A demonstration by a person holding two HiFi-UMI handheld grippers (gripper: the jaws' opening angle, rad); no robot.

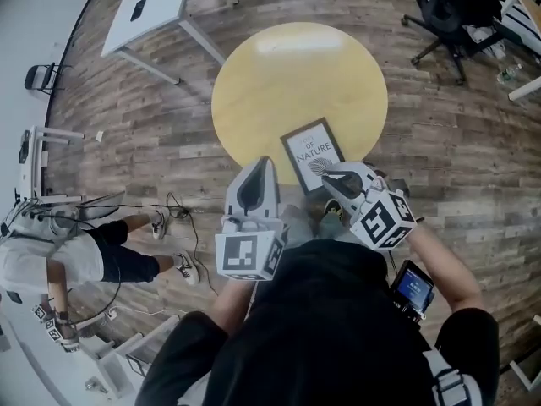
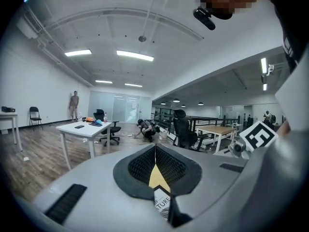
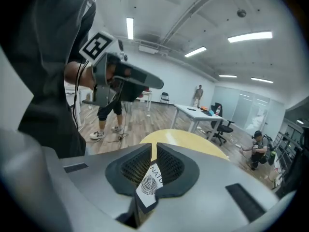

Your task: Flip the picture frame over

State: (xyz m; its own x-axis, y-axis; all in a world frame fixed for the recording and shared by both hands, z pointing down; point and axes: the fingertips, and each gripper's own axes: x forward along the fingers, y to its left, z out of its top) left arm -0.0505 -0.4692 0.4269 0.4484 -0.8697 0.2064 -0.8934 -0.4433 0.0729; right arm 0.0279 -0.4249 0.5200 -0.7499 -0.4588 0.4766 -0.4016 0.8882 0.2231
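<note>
The picture frame lies face up near the front edge of the round yellow table; it has a dark border and a white print with a leaf. My right gripper hovers over the frame's near edge with its jaws shut and nothing between them. Through the slit below its tips, the right gripper view shows the frame's print. My left gripper is just left of the frame at the table's edge, also shut with nothing held. In the left gripper view a corner of the frame shows under the closed tips.
A white desk stands at the back left and a black office chair at the back right. A person stands on the wooden floor to the left, with cables nearby.
</note>
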